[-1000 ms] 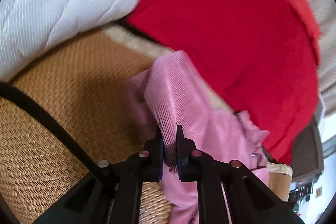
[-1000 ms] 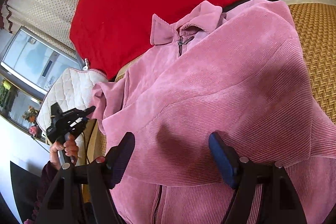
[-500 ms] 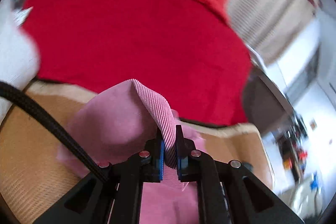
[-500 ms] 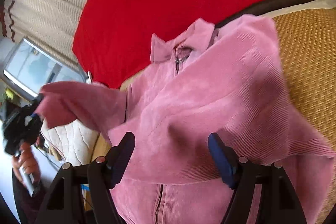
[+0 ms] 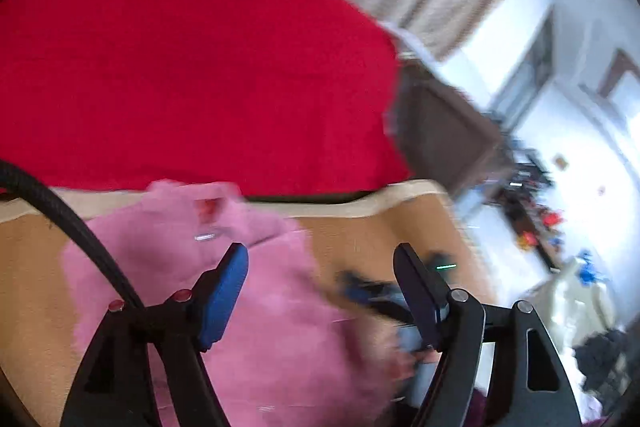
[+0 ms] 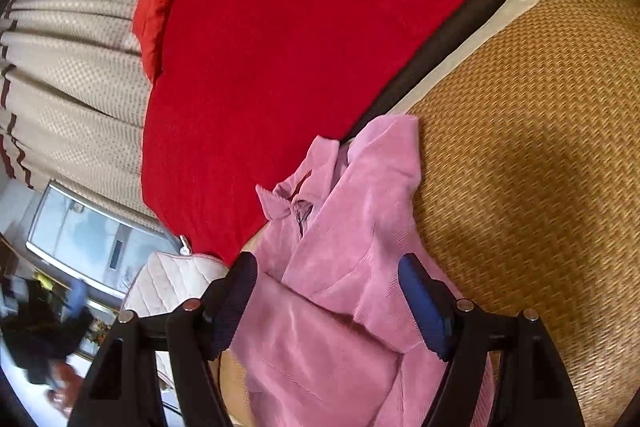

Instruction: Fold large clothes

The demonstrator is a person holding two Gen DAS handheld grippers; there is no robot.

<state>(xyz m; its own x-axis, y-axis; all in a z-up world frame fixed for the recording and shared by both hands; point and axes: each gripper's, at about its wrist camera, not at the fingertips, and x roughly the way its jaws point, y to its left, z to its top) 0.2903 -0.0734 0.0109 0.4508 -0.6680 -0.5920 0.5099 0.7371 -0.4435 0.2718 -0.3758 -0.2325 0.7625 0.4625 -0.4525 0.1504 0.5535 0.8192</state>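
A pink corduroy jacket [image 6: 360,227] lies on the woven straw mat [image 6: 540,167], collar toward the red cushion, both sleeves folded over its front. It also shows blurred in the left wrist view [image 5: 260,307]. My left gripper [image 5: 320,267] is open and empty above the jacket. My right gripper [image 6: 326,277] is open and empty above the jacket's middle. The right gripper appears blurred in the left wrist view [image 5: 372,291], over the jacket's right side.
A large red cushion [image 6: 300,27] stands behind the jacket, with a beige curtain [image 6: 72,67] beyond. A white quilted pillow [image 6: 168,283] lies left of the jacket. The mat's beige edge [image 5: 380,203] and a dark wooden headboard [image 5: 440,139] lie to the right.
My left gripper has opened and let go of the pink sleeve, which now lies on the jacket. The right gripper has pulled back and up, still open.
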